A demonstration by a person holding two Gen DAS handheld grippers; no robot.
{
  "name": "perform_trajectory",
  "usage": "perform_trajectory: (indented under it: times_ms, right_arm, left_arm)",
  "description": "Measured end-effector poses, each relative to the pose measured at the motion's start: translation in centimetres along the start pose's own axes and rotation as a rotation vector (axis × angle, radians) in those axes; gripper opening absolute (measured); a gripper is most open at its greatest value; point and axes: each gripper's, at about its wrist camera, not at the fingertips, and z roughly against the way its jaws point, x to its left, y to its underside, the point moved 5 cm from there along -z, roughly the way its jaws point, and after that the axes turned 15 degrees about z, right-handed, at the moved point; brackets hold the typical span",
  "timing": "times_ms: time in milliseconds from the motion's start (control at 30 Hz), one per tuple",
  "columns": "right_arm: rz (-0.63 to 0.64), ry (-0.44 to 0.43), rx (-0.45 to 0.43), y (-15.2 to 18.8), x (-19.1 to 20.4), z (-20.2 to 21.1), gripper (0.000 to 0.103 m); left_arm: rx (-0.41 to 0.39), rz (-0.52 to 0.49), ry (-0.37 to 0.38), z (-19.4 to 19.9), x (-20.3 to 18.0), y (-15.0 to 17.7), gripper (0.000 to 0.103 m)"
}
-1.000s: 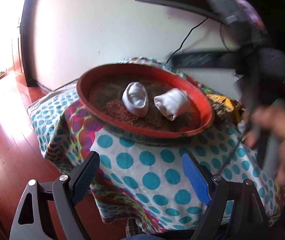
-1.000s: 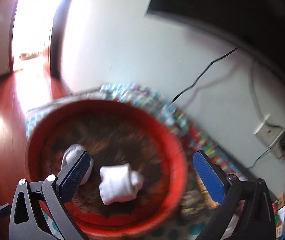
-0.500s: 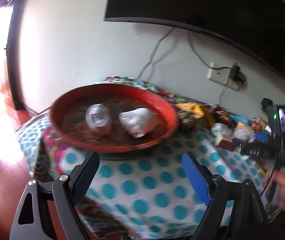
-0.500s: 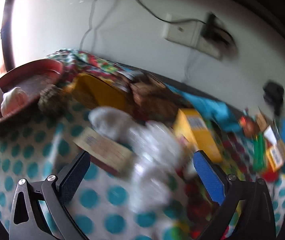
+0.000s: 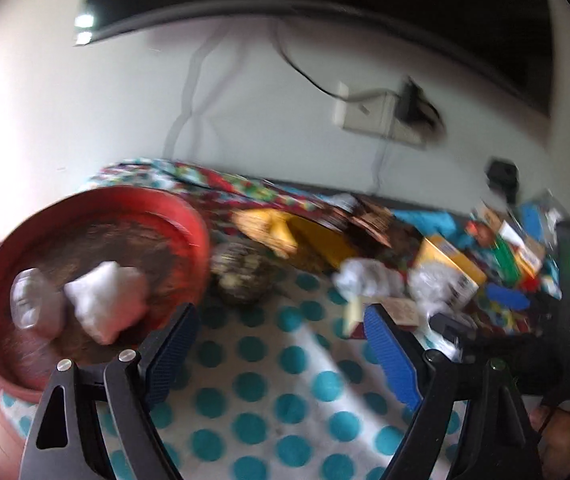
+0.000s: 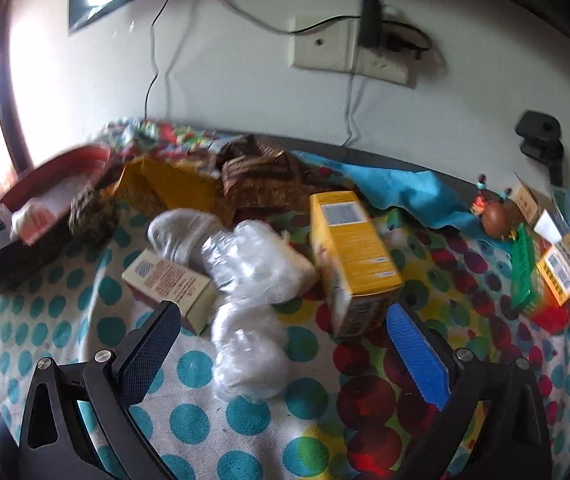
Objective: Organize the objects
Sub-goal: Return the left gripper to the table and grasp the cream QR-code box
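Note:
A red round tray point(image 5: 189, 220) at the table's left holds two rolled white socks point(image 5: 105, 304). My left gripper point(image 5: 281, 352) is open and empty above the dotted cloth, just right of the tray. My right gripper point(image 6: 281, 344) is open and empty, hovering over a clear plastic bag bundle point(image 6: 253, 280). A yellow box point(image 6: 353, 256) lies to the right of the bundle and a small cream box point(image 6: 173, 284) to its left. The tray's rim also shows in the right wrist view point(image 6: 85, 156).
A dark patterned pouch point(image 6: 261, 180), a yellow packet point(image 6: 173, 188), a blue cloth point(image 6: 405, 196) and several small boxes point(image 6: 561, 268) crowd the back and right. A wall socket point(image 6: 325, 44) with cables is behind. The cloth's point(image 6: 189, 412) front edge is near.
Both grippers have swung right, away from the tray toward the clutter. The right gripper has settled over the plastic bundle and boxes. Both stay open.

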Motion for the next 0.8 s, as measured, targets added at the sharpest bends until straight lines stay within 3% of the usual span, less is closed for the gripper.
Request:
perform_trajectory:
  times_ms: [233, 333, 433, 633, 800]
  right_arm:
    - [-0.073, -0.033, 0.076, 1.3, -1.1, -0.7, 0.103]
    - [-0.079, 0.019, 0.102, 2.1, -1.8, -0.3, 0.1]
    - [-0.15, -0.054, 0.102, 2.9, -3.1, -0.3, 0.1]
    - [-0.247, 0.036, 0.09, 4.4, -5.9, 1.3, 0.101]
    - [-0.259, 0.043, 0.092, 4.6, -6.2, 1.4, 0.101]
  left_arm:
    - [0.103, -0.066, -0.017, -3.9, -3.2, 1.3, 0.087]
    - [0.129, -0.089, -0.012, -5.3, -4.6, 1.7, 0.087]
    - [0.142, -0.089, -0.022, -6.5, -5.2, 1.5, 0.087]
    - [0.174, -0.104, -0.016, -7.9, -6.4, 2.2, 0.087]
    - [0.181, -0.119, 0.005, -8.4, -8.0, 2.8, 0.087]
